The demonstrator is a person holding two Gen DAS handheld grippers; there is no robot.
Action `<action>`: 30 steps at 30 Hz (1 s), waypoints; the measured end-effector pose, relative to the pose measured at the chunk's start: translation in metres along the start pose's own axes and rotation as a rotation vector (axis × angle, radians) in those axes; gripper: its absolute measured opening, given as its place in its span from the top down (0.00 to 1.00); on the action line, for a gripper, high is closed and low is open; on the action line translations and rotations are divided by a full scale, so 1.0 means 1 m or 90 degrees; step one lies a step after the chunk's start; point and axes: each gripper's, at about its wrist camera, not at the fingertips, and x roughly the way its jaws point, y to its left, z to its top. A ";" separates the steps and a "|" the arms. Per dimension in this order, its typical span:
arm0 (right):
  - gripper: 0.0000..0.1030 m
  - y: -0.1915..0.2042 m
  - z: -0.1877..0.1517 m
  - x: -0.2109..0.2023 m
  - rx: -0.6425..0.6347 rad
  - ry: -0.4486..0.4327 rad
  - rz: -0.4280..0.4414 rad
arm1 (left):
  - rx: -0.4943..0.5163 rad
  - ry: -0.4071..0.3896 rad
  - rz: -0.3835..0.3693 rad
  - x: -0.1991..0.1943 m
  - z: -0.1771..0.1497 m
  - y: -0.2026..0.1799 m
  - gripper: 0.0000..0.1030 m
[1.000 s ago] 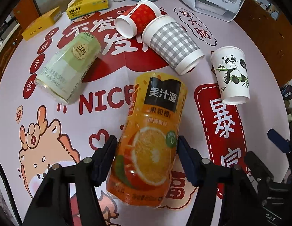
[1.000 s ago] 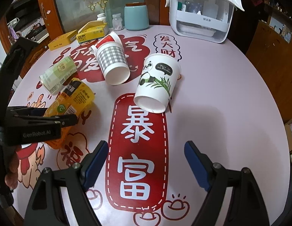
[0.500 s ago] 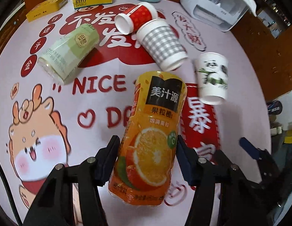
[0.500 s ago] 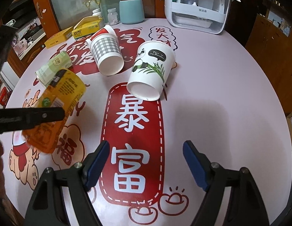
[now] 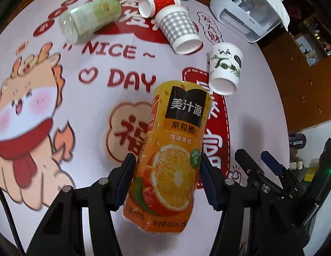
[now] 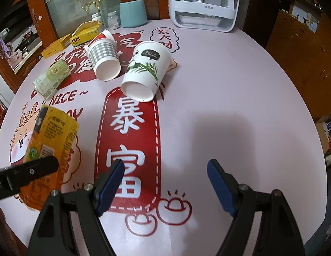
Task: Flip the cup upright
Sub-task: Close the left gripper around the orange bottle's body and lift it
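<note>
Orange cup (image 5: 174, 153) pinched in left gripper (image 5: 167, 177), lifted, tilted, not yet upright; right gripper (image 6: 165, 183) spread, empty; other cups untouched on table (image 6: 229, 85).

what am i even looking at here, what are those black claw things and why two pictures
Those black claws are handheld grippers: a person holds one in each hand, and each carries a wide-angle camera looking along its fingers, so there are two pictures. The left-hand picture shows the left gripper clamped on an orange juice cup, lifted off the round table. The right-hand picture shows the right gripper open and holding nothing. On the table lie a panda cup, a grey checked cup, a red cup and a green cup, all on their sides. At the back stand yellow boxes, a teal jar and a white organizer.
</note>
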 end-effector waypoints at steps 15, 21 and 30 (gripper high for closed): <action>0.22 -0.015 -0.018 -0.005 0.024 0.010 0.002 | 0.011 0.006 0.004 0.019 -0.020 -0.024 0.41; 0.22 -0.016 -0.018 -0.002 0.022 0.014 0.002 | 0.019 0.004 0.008 0.018 -0.021 -0.027 0.37; 0.22 -0.012 -0.018 0.002 0.025 0.026 0.026 | 0.004 0.016 0.001 0.020 -0.019 -0.017 0.21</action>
